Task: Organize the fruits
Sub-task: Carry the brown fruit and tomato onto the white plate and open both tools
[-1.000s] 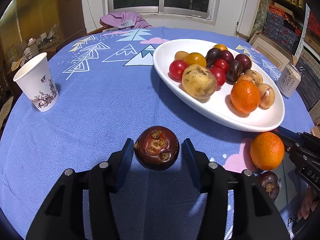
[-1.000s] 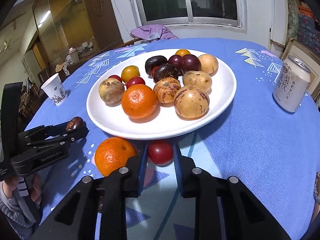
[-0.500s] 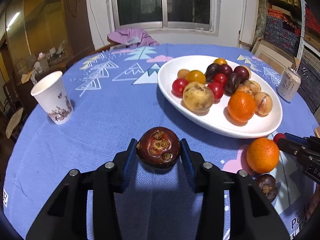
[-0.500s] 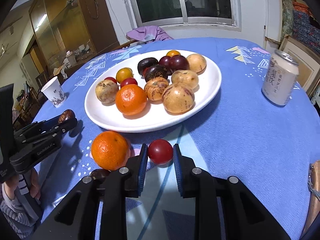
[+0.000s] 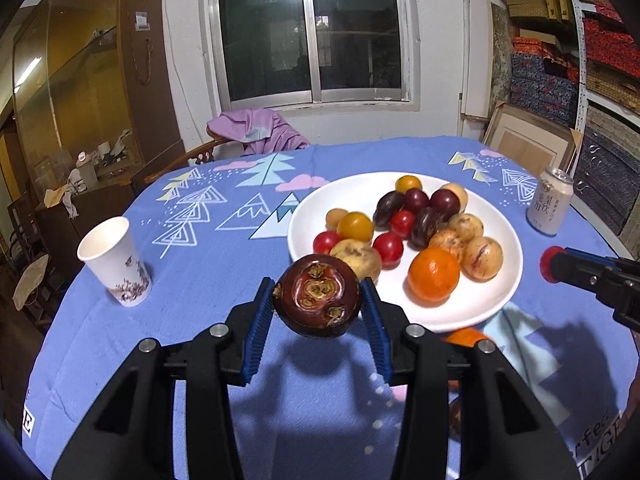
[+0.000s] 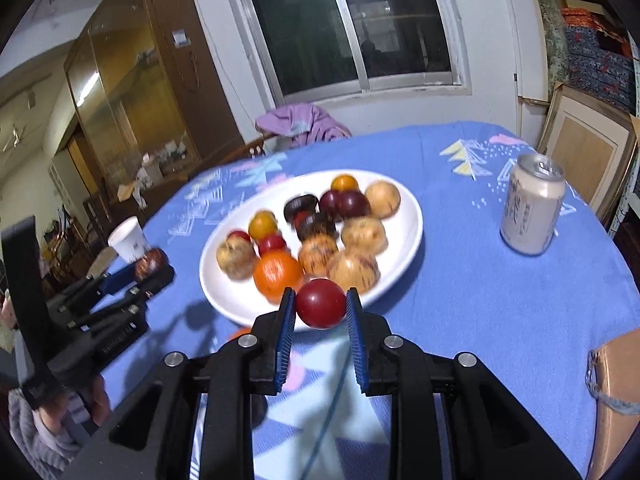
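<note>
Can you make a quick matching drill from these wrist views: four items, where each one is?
Items:
1 mangosteen
2 red plum
3 paper cup
4 drink can

Places:
A standing on the cloth, right of the plate
B clamped in the right gripper
C standing on the cloth, left of the plate
D clamped in the left gripper

Pairs: 1-D, 2-B, 3-C, 4-A

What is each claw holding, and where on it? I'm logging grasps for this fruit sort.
Left claw: the dark mangosteen, pinched at its sides. Right claw: a red plum, pinched at its sides.
</note>
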Tool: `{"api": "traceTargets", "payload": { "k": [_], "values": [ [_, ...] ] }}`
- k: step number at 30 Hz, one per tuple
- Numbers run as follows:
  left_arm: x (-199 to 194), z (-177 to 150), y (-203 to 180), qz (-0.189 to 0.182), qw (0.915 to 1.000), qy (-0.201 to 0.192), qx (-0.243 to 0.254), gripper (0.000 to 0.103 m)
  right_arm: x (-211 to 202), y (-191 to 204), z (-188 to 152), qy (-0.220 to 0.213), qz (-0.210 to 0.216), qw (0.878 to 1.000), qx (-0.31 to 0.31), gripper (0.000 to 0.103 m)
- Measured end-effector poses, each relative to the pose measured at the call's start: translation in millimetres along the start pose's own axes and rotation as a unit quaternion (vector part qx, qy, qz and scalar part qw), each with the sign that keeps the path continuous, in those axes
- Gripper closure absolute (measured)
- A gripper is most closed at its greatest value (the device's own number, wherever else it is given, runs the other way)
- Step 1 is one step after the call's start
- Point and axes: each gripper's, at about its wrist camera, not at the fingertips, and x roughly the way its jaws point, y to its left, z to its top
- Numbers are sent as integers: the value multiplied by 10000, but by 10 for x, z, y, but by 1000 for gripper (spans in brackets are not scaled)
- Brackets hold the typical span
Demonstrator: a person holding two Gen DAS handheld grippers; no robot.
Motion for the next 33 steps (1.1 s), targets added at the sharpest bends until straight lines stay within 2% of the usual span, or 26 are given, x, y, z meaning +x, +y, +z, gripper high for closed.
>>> {"api": "traceTargets", "payload": {
  "k": [8, 15, 20, 25, 28, 33],
  "values": [
    [189, 286, -212, -71, 9998, -55, 178, 60, 169, 19, 313, 16, -28, 10000, 25, 77],
    [376, 695, -167, -298, 9993, -133, -169, 60, 378, -30, 646, -81, 34, 9997, 215, 77],
    [672, 881, -135, -373, 9989, 38, -272, 60, 684, -52, 804, 36, 177, 9993, 338, 77],
    [1103, 891, -136, -485, 9972, 445, -349, 60, 1049, -8, 758, 401, 435, 9977, 338, 77],
    [1276, 839, -152, -502, 9964, 578, -361, 60, 1185, 43, 691, 596, 433, 9971, 179, 77],
    [1424, 728, -153, -512, 9955, 722, -331, 60, 1210, 128, 666, 590, 468, 9972, -2, 77]
  ]
}}
